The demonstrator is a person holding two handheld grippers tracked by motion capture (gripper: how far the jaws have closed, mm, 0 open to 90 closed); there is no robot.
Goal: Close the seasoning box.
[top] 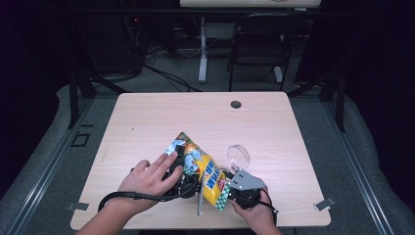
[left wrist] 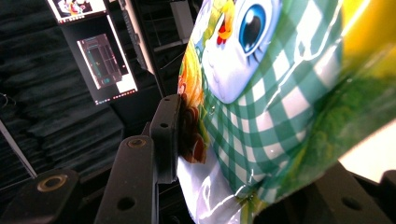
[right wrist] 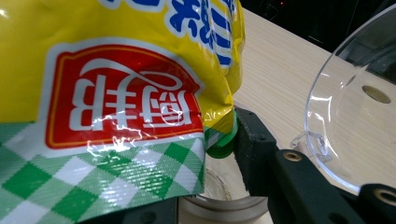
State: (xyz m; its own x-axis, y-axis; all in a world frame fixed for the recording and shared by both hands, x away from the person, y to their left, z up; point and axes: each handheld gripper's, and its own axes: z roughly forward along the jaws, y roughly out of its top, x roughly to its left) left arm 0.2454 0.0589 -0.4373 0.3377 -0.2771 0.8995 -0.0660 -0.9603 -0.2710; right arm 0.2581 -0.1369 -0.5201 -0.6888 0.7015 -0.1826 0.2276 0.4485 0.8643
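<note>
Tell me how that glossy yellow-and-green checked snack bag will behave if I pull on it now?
The glossy yellow-and-green checked snack bag looks floppy: its film creases between the left gripper and right gripper. Shiny highlights suggest it may slip. It seems light, probably sagging if released.

Saw a glossy snack bag (left wrist: pixel 280 93), green-checked with a big-eyed cartoon face, pressed between the left gripper's (left wrist: pixel 233 177) black jaws, one pad flat against its printed edge. Behind, at upper left, noted two lit screens (left wrist: pixel 105 65) in a dark room.
</note>
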